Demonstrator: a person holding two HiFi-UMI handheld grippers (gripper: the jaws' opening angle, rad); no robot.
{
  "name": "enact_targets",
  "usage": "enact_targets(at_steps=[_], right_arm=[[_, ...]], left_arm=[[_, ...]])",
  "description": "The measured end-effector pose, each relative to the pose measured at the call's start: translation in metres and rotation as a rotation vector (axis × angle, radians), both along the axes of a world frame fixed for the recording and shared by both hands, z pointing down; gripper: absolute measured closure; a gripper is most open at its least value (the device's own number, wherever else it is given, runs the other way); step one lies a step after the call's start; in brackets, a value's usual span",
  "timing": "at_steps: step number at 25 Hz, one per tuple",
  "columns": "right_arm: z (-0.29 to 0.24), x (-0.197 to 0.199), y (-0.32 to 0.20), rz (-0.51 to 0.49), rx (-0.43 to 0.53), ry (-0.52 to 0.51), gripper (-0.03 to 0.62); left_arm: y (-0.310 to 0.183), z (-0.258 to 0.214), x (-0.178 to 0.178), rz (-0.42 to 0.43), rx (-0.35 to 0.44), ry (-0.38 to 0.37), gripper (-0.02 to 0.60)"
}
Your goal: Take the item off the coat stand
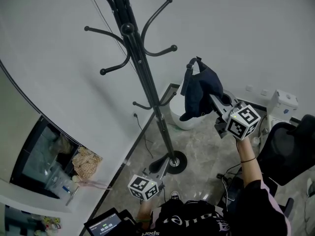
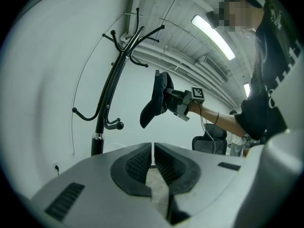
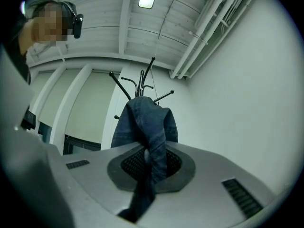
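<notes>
A black coat stand [image 1: 142, 68] with curved hooks rises at the middle of the head view, its round base [image 1: 173, 162] on the floor. A dark blue denim cap [image 1: 199, 90] hangs clear of the stand, to its right, with my right gripper [image 1: 216, 103] shut on its fabric. In the right gripper view the cap [image 3: 148, 127] drapes between the pads, with the stand [image 3: 135, 87] behind it. My left gripper [image 1: 153, 172] is low near the base, jaws shut and empty [image 2: 152, 163]. From the left gripper view the stand [image 2: 111, 89] and the held cap [image 2: 156, 99] show.
A white bin [image 1: 183, 116] stands by the wall behind the cap. A black office chair [image 1: 284, 151] is at the right. A wall socket with a cable [image 1: 135, 116] sits low on the wall. A shelf with clutter [image 1: 74, 166] lies at the lower left.
</notes>
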State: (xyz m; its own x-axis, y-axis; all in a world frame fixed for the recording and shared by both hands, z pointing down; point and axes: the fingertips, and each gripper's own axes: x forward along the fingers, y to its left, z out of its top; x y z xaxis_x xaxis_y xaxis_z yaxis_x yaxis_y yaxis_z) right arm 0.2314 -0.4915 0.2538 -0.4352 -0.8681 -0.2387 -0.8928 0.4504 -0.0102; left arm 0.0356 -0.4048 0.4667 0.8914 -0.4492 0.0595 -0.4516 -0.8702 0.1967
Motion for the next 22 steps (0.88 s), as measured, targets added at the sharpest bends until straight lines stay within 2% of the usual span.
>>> enact_targets(at_steps=[9, 16, 22], right_arm=[[0.068, -0.004, 0.088, 0.022, -0.093, 0.042, 0.567], [0.13, -0.015, 0.176, -0.041, -0.2, -0.042, 0.568], [0.167, -0.022, 0.229, -0.063, -0.269, -0.045, 0.568]], left_arm=[[0.06, 0.005, 0.023, -0.033, -0.028, 0.008, 0.577], [0.125, 0.019, 0.038, -0.09, -0.056, 0.017, 0.578], [0.173, 0.029, 0.042, -0.118, -0.088, -0.011, 0.578]])
